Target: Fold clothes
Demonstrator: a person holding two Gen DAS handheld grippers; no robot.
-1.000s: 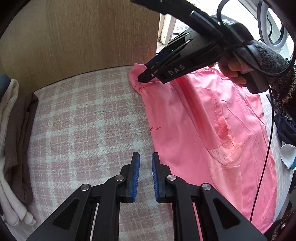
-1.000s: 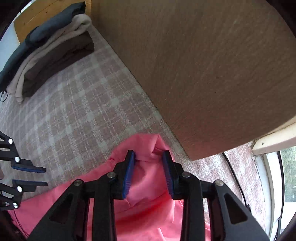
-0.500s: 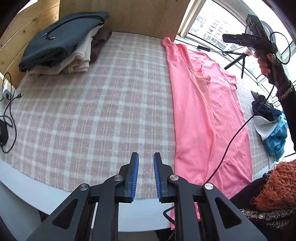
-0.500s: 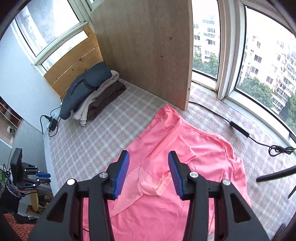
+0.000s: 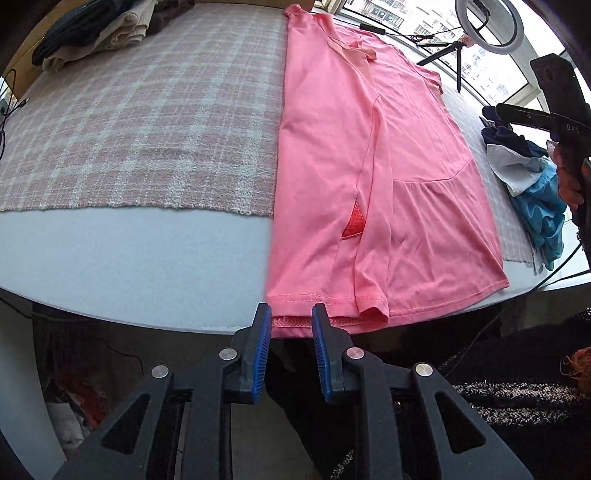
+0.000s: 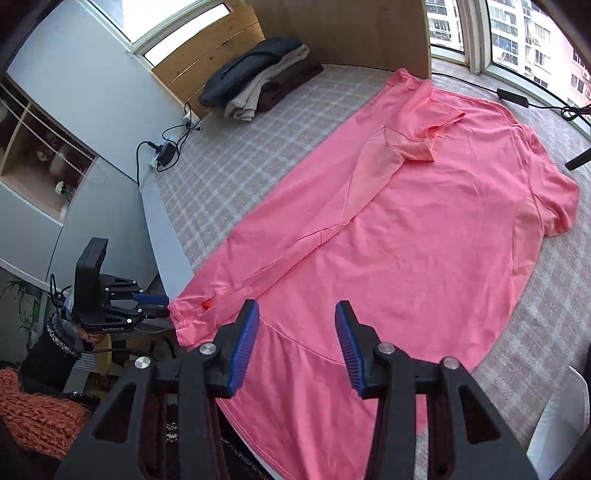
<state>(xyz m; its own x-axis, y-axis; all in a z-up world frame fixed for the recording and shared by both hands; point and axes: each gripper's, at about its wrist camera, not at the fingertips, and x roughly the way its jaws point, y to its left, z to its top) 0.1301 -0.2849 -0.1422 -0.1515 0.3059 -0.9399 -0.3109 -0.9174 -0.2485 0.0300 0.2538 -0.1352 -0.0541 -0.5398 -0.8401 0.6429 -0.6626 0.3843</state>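
**Left side folded in, left claw at the hem corner**

The pink short-sleeved sports shirt (image 5: 373, 155) lies lengthwise on the bench (image 5: 129, 243), collar at 12 o'clock and hem at 6 o'clock hanging slightly over the near edge. Its left side and sleeve already lie turned in over the body; the right sleeve (image 6: 554, 199) lies flat and spread.

The left claw (image 5: 290, 354) is spread, its blue pads (image 5: 263, 354) straddling the folded hem corner without pinching it. The right claw (image 6: 295, 347) is also spread and empty, hovering above the lower body of the shirt.

As I read it, the work is on the hem end. To do it well, take both layers of the corner together, keep the folded edge straight, and match the other hand at the far hem corner so the cloth travels evenly.

A pink-and-white checked woven cloth (image 5: 147, 110) covers most of the bench. A stack of folded dark, cream and brown garments (image 6: 258, 85) sits at 11 o'clock, and a heap of blue and white clothes (image 5: 532, 184) at 3 o'clock. Windows, a ring light on a tripod (image 5: 484, 22) and cables edge the room.
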